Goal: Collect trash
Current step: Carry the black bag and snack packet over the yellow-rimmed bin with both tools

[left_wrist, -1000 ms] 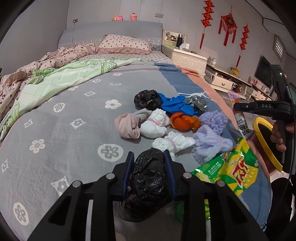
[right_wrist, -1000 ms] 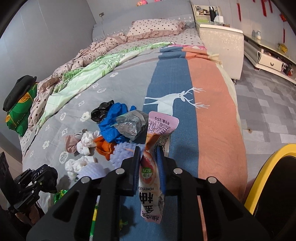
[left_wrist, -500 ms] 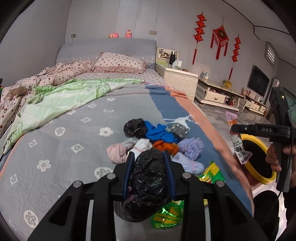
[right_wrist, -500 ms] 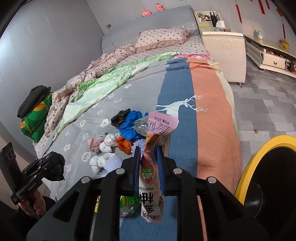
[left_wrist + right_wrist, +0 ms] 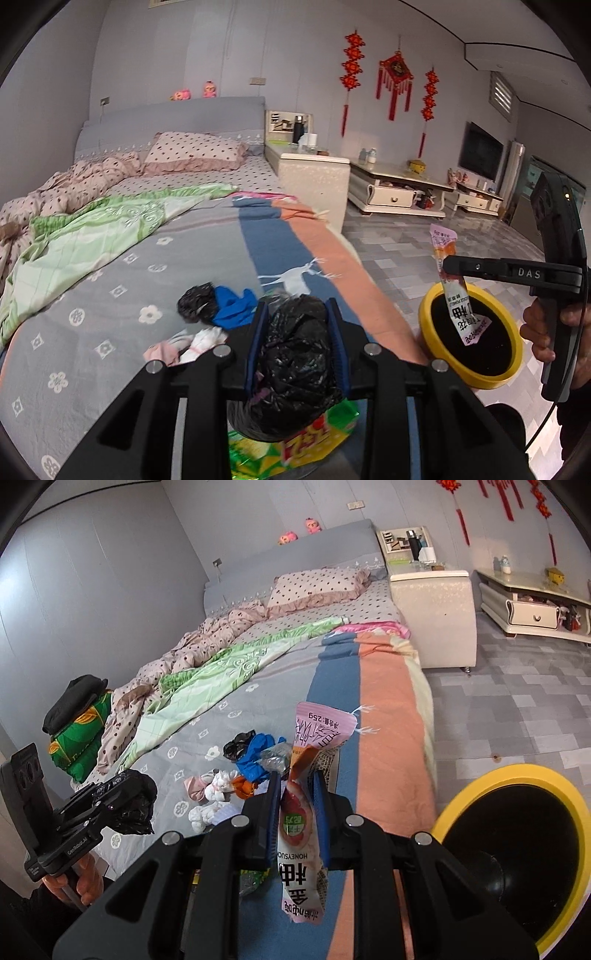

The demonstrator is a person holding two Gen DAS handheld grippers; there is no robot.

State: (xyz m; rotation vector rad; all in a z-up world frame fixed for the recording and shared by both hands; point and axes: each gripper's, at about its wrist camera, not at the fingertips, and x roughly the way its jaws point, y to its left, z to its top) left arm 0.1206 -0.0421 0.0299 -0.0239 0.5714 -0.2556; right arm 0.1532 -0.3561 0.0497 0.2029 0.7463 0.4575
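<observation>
Left hand-held gripper (image 5: 297, 343): clamped on black bag (image 5: 295, 369), above bed (image 5: 110, 295) edge.
Right hand-held gripper (image 5: 297, 812): clamped on pink wrapper (image 5: 303, 823), above yellow bin (image 5: 428, 332).

You can read "DAS" on the right claw (image 5: 452, 268) arm, and "GenRobot.AI" on the left claw (image 5: 142, 797) body seen from the right wrist. The pink snack packet (image 5: 301, 834) shows "HONEYSUC", "25g" and Chinese characters. The green-yellow wrapper (image 5: 295, 443) has red lettering you can't make out.
</observation>
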